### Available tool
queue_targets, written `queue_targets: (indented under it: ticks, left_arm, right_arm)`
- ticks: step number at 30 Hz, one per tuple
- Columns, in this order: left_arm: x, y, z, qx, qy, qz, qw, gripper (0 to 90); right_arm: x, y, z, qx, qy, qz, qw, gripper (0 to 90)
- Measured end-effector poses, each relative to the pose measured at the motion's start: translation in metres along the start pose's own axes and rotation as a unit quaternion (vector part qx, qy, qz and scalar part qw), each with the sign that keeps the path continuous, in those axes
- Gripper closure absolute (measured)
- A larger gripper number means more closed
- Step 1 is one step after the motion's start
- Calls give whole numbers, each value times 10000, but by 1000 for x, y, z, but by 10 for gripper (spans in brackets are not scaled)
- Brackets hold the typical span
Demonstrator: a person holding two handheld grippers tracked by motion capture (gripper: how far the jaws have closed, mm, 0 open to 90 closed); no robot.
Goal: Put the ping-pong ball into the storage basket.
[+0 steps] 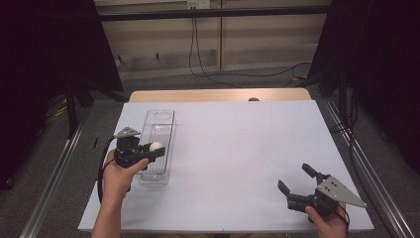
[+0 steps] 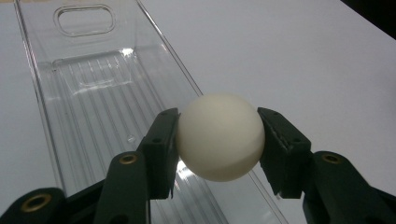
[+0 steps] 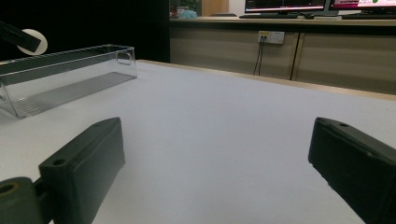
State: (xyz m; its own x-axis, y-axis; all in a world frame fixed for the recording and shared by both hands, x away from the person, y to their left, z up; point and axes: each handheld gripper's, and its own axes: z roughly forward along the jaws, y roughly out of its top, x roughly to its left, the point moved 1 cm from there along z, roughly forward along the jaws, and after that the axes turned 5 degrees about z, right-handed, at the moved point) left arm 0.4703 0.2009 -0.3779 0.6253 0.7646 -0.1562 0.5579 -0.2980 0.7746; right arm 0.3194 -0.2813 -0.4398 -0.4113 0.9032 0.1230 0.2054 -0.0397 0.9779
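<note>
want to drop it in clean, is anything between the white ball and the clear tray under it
Nothing visible. The left gripper is shut on the white ball, held above the clear tray; the ribbed floor below looks bare and the top is open.

The place reads as a lab or test room set up for recording. The table [image 1: 237,148] is covered with a plain white sheet and stands between dark curtains [image 1: 44,59] hung on either side. Metal rails [image 1: 49,173] run along the floor beside it. Behind the table a pale panelled wall [image 1: 247,39] carries a socket [image 1: 197,4], and black cables [image 1: 208,69] trail from it across the grey floor. In the right gripper view a long counter [image 3: 280,42] at the back holds lit computer monitors [image 3: 285,4].
</note>
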Motion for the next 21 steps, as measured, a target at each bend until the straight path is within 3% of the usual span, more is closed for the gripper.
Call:
queue_targets:
  ticks: [21]
  left_arm:
    - [5, -3, 3, 43, 122, -6, 9999, 512]
  right_arm:
    - [0, 0, 0, 2, 11, 16, 10000, 32]
